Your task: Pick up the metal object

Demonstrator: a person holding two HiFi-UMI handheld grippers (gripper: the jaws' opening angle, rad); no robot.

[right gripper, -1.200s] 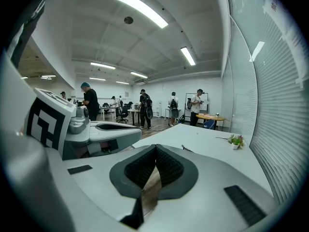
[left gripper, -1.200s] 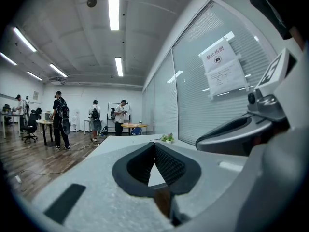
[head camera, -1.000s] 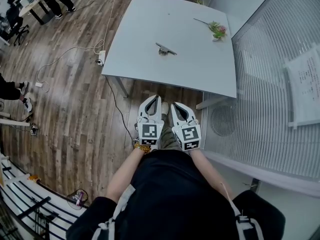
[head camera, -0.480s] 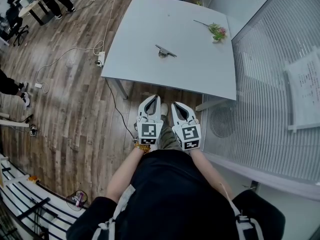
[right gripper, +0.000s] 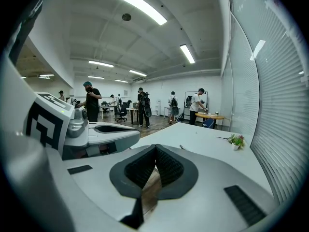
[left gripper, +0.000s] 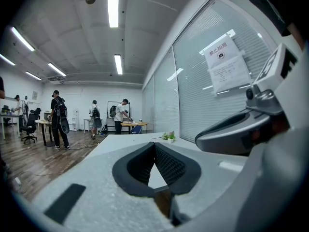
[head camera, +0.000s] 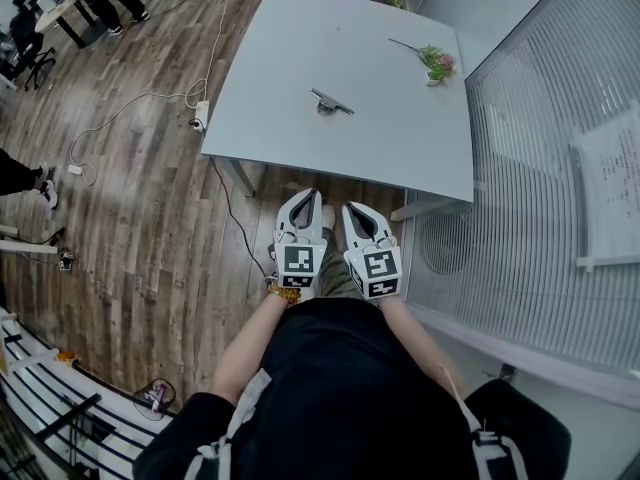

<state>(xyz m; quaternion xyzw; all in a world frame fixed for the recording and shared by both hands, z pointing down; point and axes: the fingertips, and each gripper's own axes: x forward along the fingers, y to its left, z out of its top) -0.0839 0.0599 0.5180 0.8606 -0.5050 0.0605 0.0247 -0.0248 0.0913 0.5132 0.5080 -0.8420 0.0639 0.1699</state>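
Observation:
The metal object (head camera: 330, 101), a thin grey bar on a small round base, lies near the middle of the light grey table (head camera: 400, 138). In the right gripper view it is a small dark sliver (right gripper: 182, 147) far ahead on the tabletop. My left gripper (head camera: 310, 195) and right gripper (head camera: 351, 209) are side by side in front of my body, short of the table's near edge and above the wood floor. Both are shut with nothing between the pads (left gripper: 166, 164) (right gripper: 169, 168). Each gripper view shows the other gripper alongside.
A small potted plant (head camera: 437, 63) stands at the table's far right. A glass wall with blinds (head camera: 560, 148) runs along the right, with a round fan unit (head camera: 445, 243) low beside it. Cables and a power strip (head camera: 202, 116) lie on the floor left of the table. Several people stand at desks far off.
Both grippers stay where they were, still shut. Only a person's foot at the left edge of the head view has shifted slightly.

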